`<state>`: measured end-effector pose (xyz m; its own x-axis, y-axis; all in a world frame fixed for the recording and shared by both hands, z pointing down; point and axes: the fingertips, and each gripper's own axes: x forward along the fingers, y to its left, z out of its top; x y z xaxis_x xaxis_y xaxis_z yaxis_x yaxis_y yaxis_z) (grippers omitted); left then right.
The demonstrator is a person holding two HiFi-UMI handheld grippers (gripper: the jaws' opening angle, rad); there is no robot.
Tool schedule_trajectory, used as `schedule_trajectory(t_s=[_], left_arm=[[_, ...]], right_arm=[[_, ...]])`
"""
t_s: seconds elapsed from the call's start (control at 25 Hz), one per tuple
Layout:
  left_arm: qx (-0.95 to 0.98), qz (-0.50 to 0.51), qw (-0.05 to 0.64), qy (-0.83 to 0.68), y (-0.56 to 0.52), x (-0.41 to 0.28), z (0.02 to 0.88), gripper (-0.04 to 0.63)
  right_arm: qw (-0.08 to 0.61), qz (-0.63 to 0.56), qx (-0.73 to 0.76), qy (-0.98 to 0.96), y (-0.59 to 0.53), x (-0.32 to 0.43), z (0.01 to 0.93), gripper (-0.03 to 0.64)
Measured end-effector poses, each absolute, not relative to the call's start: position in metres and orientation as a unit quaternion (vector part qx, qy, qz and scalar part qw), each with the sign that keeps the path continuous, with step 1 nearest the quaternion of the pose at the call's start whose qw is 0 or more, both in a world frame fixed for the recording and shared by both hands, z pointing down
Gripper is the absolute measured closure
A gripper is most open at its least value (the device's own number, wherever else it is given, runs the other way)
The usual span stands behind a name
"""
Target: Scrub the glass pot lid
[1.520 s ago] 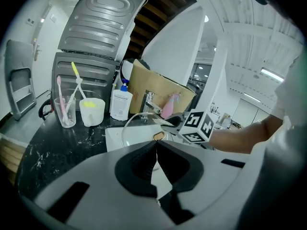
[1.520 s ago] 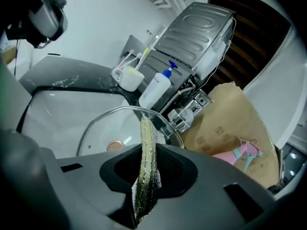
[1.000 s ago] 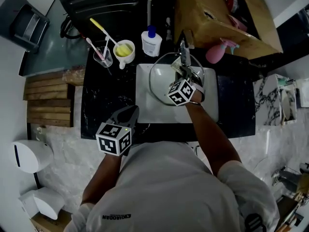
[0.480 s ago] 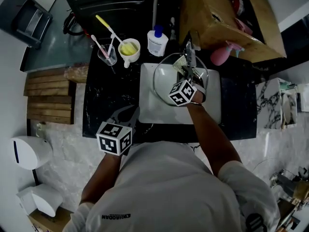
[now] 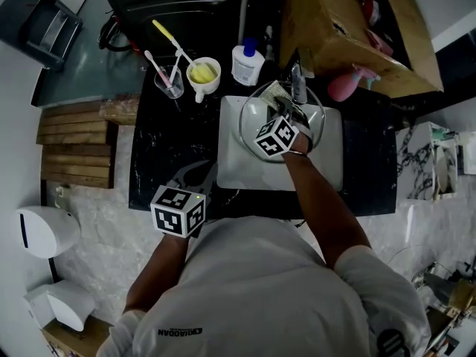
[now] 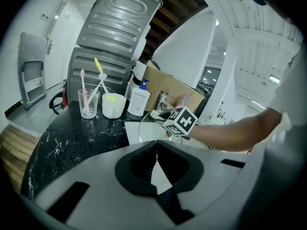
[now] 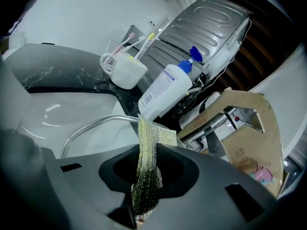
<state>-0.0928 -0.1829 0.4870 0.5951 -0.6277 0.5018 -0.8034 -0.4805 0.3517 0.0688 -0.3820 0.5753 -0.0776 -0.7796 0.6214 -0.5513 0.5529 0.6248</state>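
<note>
You pinch scrub pad point(image 7: 149, 152) in right gripper point(image 7: 147, 183) | glass pot lid point(image 5: 245, 121) in sink point(image 5: 238, 171), gripper's 12 o'clock, right hand nearer | left gripper point(image 6: 156, 150) pressed together, empty, 7 o'clock

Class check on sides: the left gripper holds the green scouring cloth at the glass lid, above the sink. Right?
No. The right gripper holds the green scouring cloth at the glass lid, above the sink; the right gripper view shows it in those jaws.
</note>
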Motion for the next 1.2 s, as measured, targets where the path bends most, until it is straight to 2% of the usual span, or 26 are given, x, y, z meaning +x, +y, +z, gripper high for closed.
schedule_trajectory(t_s=[1.2], left_arm=[[0.831,0.137,0.288,-0.456,-0.175,-0.096,0.484,0.580]], right_arm=[[0.547,-0.227,0.287,-0.753,-0.338,0.006,0.612,0.514]])
